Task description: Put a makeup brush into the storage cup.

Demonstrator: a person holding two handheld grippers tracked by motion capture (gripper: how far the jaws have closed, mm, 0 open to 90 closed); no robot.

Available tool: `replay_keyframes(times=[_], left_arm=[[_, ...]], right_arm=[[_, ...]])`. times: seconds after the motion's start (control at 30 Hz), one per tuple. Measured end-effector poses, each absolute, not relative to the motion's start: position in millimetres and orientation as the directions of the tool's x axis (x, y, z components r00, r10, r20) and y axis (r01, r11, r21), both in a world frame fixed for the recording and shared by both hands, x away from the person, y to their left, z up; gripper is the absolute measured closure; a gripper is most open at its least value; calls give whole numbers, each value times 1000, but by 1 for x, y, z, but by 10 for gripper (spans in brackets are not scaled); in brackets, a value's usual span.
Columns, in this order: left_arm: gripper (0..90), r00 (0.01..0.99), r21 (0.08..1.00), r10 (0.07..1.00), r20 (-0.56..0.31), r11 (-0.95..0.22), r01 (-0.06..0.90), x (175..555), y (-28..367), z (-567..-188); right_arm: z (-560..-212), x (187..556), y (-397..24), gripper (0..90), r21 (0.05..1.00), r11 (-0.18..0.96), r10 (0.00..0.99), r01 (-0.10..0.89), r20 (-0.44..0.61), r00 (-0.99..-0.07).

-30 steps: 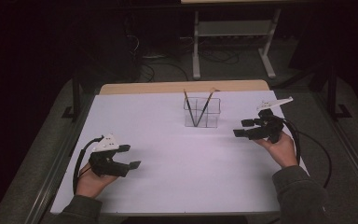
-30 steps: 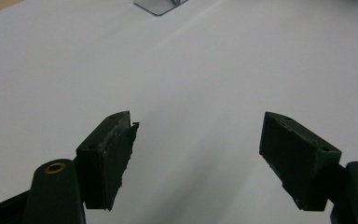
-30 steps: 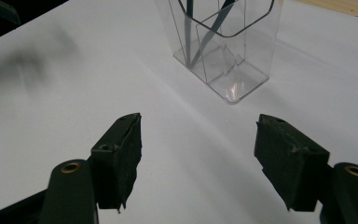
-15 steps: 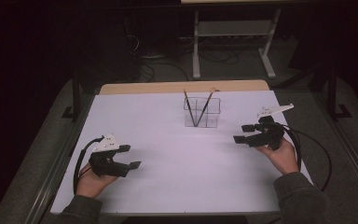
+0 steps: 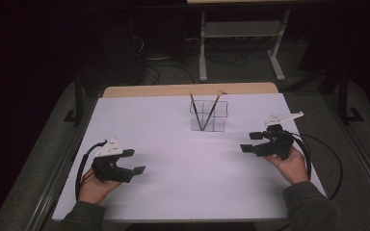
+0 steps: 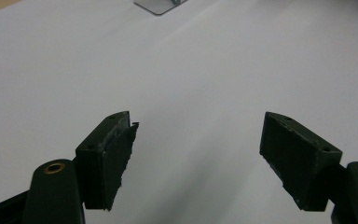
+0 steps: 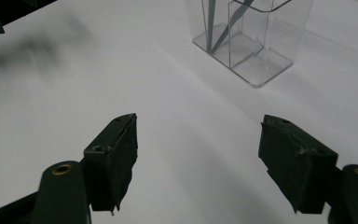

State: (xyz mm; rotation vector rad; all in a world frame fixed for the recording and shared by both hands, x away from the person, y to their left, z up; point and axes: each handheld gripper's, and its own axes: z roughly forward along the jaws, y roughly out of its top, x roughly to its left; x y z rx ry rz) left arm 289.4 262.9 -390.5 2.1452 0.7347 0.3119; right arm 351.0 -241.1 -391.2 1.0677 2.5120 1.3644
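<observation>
Grippers idle beside pencil holder

Table [image 5: 173,192], white-topped, bears a clear holder [image 5: 209,115] with two pencils [image 5: 195,110] at its far centre. Left gripper [image 5: 136,162] and right gripper [image 5: 248,142], well apart from it, gape empty, the right's jaws having just widened. Surroundings are dark.

Dark grey-green sleeves were worn on both forearms. Each black gripper, left gripper [image 5: 134,161] and right gripper [image 5: 252,142], was topped by a grey three-cornered plate and trailed a looping black cable. Blocky black pads [image 6: 106,158] with worn, chipped edges and brass-ringed pivot holes were seen.
</observation>
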Motion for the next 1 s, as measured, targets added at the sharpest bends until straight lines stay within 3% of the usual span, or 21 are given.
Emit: replay_keyframes(times=[1.0], left_arm=[[243,797,782,604,-28,-483,394,289,265,-390]], right_arm=[[-398,324,-244,243,781,341,611,523,238,-755]])
